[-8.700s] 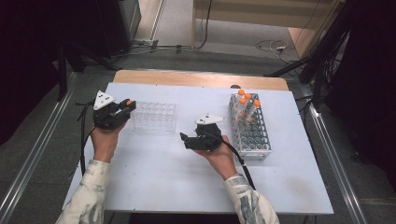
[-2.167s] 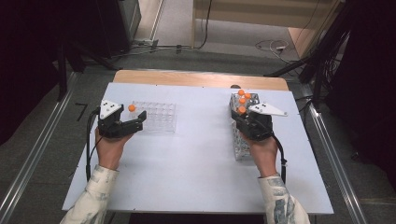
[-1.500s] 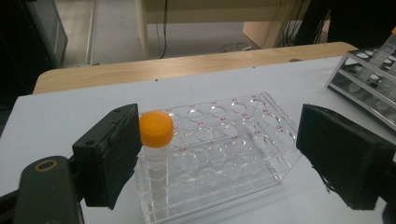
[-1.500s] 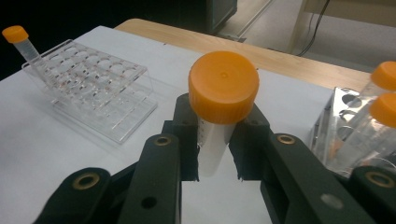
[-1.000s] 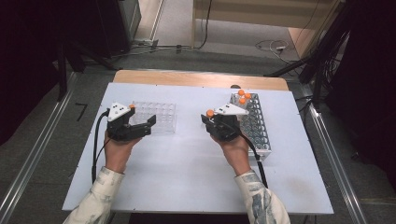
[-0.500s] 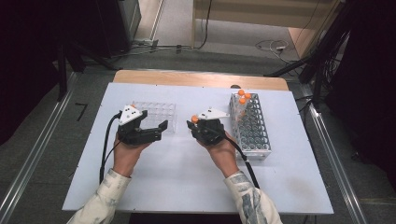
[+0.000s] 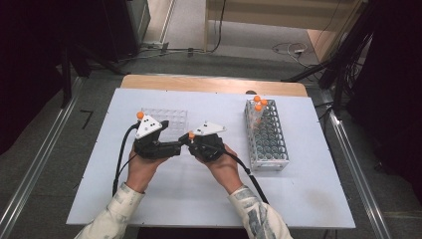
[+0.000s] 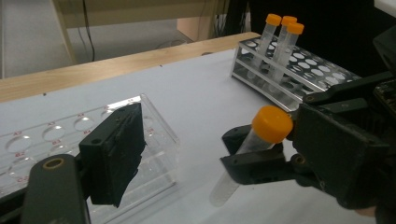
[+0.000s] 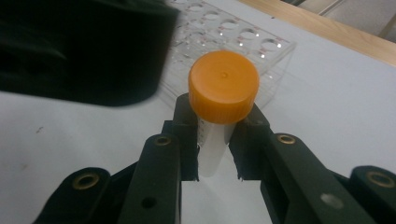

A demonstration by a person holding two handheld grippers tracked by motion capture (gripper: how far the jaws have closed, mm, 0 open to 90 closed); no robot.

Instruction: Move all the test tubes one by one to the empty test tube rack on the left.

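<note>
My right gripper (image 7: 193, 141) (image 9: 217, 133) is shut on a clear tube with an orange cap (image 7: 191, 135) (image 9: 224, 86), gripping it just below the cap. In the left gripper view the same tube (image 8: 261, 137) slants between that gripper's black fingers (image 8: 243, 163). My left gripper (image 7: 175, 146) points right at it, open, tips almost at the cap. Its jaws have just been closing a little, and nothing is pressed between them. One of its pads (image 8: 122, 156) stands left of the tube.
A clear plastic well rack (image 7: 164, 119) (image 8: 154, 135) (image 9: 243, 42) lies just behind both grippers. A metal tube rack (image 7: 268, 144) (image 8: 322, 70) at the right holds three orange-capped tubes (image 7: 259, 103) (image 8: 280, 42) at its far end. A wooden strip (image 7: 214, 84) borders the table's far edge.
Both hands have closed in on each other at the table's middle: the right gripper came left with the tube, the left gripper came right, and their tips now nearly meet.
</note>
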